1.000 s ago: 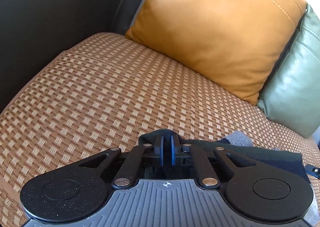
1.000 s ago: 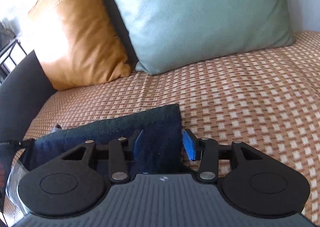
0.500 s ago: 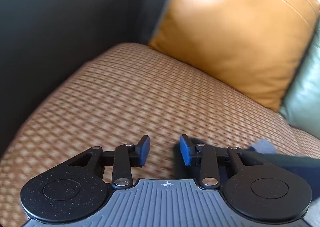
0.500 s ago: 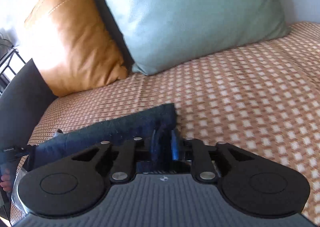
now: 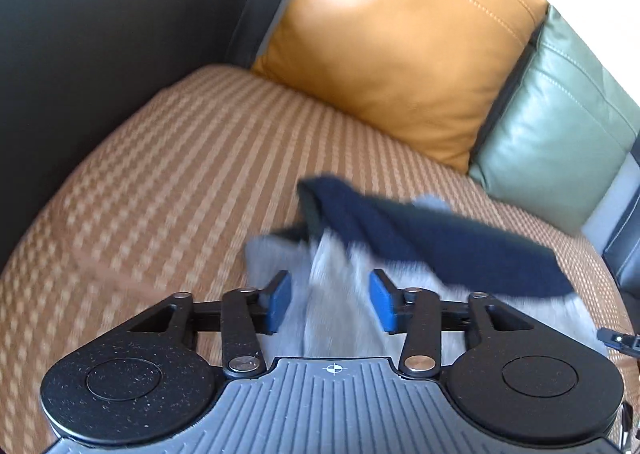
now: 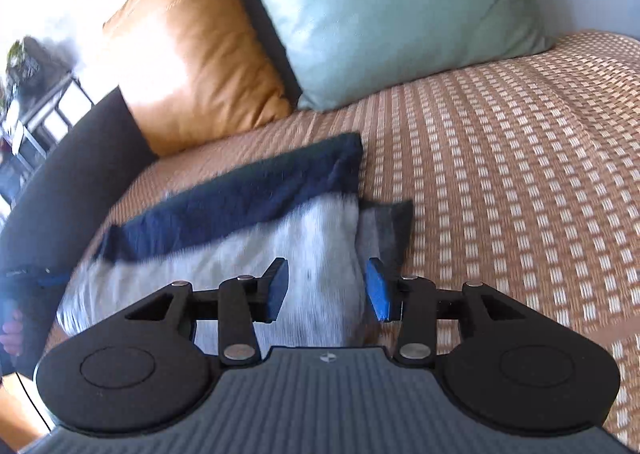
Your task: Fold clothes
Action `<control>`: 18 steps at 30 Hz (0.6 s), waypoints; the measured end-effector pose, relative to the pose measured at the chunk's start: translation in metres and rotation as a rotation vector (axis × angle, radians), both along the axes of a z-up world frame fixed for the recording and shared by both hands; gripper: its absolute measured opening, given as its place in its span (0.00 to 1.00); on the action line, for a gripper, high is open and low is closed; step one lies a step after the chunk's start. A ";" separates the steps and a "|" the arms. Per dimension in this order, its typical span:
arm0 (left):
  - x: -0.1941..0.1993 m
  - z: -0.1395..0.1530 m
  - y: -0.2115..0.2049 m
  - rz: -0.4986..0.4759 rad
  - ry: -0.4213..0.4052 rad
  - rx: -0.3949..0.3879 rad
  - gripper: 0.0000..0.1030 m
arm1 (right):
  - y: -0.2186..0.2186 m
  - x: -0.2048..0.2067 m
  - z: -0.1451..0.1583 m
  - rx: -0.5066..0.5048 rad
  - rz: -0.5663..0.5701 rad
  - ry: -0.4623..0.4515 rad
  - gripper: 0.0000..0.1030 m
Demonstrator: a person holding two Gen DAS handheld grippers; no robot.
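A garment with a navy band (image 5: 436, 238) and a grey part (image 5: 336, 306) lies folded on the woven sofa seat (image 5: 180, 181). My left gripper (image 5: 330, 300) is open just above the grey part at its left end, holding nothing. In the right wrist view the navy band (image 6: 240, 197) lies across the far side and the grey part (image 6: 308, 242) nearer me. My right gripper (image 6: 328, 288) is open over the grey part's right end, empty. Both views are motion blurred.
An orange cushion (image 5: 400, 49) and a pale green cushion (image 5: 560, 133) lean against the sofa back. The dark armrest (image 5: 80, 53) rises on the left. In the right wrist view the woven seat (image 6: 520, 173) stretches to the right.
Both grippers were shut on the navy edge earlier, the left a second ago, the right half a second ago. Both have let go and drawn back, and the garment lies folded over.
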State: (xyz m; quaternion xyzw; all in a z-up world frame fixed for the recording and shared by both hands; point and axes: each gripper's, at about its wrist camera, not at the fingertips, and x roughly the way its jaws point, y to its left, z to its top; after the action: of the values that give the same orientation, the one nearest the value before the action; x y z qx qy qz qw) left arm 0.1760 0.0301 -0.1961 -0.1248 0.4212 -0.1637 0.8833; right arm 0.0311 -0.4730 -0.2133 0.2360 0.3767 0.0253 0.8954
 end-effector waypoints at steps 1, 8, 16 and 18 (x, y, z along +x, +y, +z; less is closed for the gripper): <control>-0.005 -0.004 0.002 0.002 0.007 -0.003 0.69 | 0.003 -0.001 -0.002 0.000 0.011 0.012 0.47; -0.007 -0.007 -0.008 -0.041 0.026 0.068 0.13 | 0.021 -0.014 0.006 -0.016 0.019 -0.024 0.10; -0.004 -0.014 -0.001 -0.033 0.003 0.152 0.07 | 0.039 -0.086 0.008 0.014 0.002 -0.002 0.09; -0.004 -0.019 -0.001 -0.026 0.012 0.172 0.10 | 0.039 -0.091 -0.010 0.043 -0.034 0.009 0.09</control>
State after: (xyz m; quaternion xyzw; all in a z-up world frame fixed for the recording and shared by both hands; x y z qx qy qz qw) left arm 0.1719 0.0292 -0.2155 -0.0437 0.4405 -0.1378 0.8861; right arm -0.0603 -0.4336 -0.2237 0.2616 0.3762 0.0173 0.8887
